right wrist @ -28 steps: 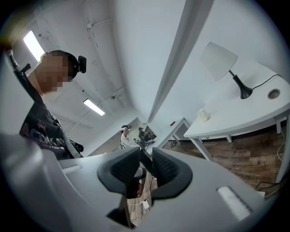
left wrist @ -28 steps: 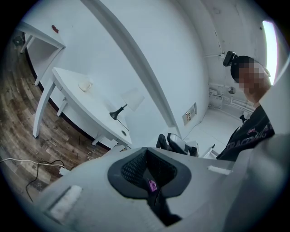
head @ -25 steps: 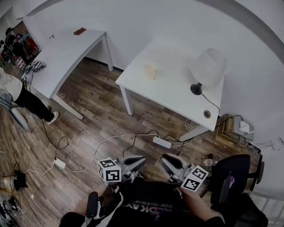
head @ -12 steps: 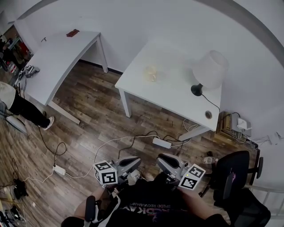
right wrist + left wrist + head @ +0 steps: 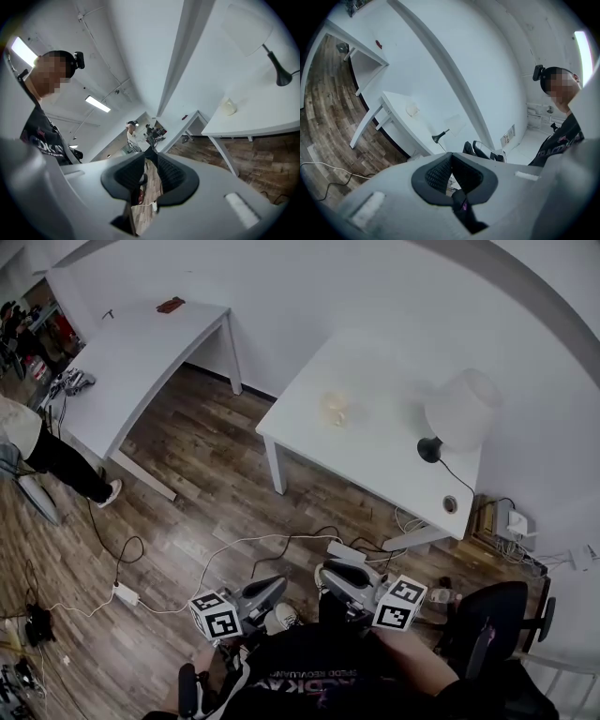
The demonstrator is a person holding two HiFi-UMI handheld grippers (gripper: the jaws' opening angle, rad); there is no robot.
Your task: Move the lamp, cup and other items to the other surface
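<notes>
The task is at its approach step: nothing is lifted yet. The left tool (image 5: 279,583) and the right tool (image 5: 329,572) hang low by the person's body, well apart from the near counter (image 5: 375,460). The left tool's jaws meet at the tips and hold nothing; the right tool's jaws stand slightly apart, also empty.

The lamp (image 5: 457,413) stands upright at the counter's far right, with a white shade, a dark stem and base, and a cord (image 5: 451,474) trailing toward the edge. The pale cup (image 5: 335,409) sits near the middle, well apart from the lamp.

Next, the person likely needs to close in, open a tool around the lamp's stem or the cup, and carry it to the other counter (image 5: 131,352), minding the cord.
</notes>
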